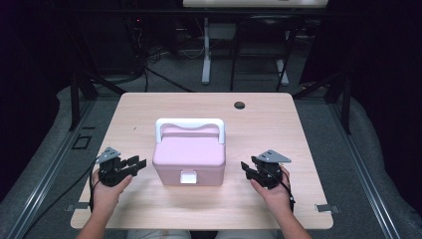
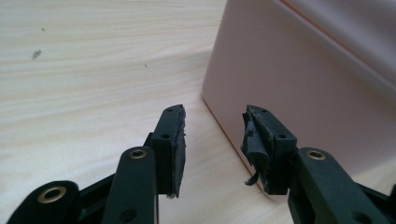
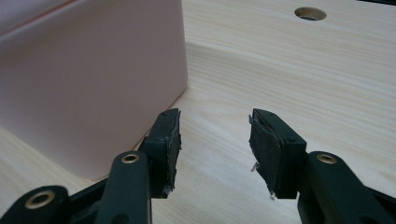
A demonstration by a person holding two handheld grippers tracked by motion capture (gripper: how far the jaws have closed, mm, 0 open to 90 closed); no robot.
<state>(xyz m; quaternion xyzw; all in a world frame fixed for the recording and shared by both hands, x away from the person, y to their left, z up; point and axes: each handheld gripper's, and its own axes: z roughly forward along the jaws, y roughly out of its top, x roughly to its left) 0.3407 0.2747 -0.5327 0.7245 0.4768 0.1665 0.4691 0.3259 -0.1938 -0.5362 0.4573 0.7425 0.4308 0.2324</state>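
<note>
The pink box (image 1: 189, 158) is set mid-surface between the left gripper (image 1: 138, 164) and right gripper (image 1: 247, 168), both held open and empty, level with its near end, about equally close.

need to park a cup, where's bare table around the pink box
Bare wood lies behind the box up to the cable hole, along both side edges of the table, and in front toward the near edge. It is crowded right beside the box, where the left claw and right claw sit.
</note>
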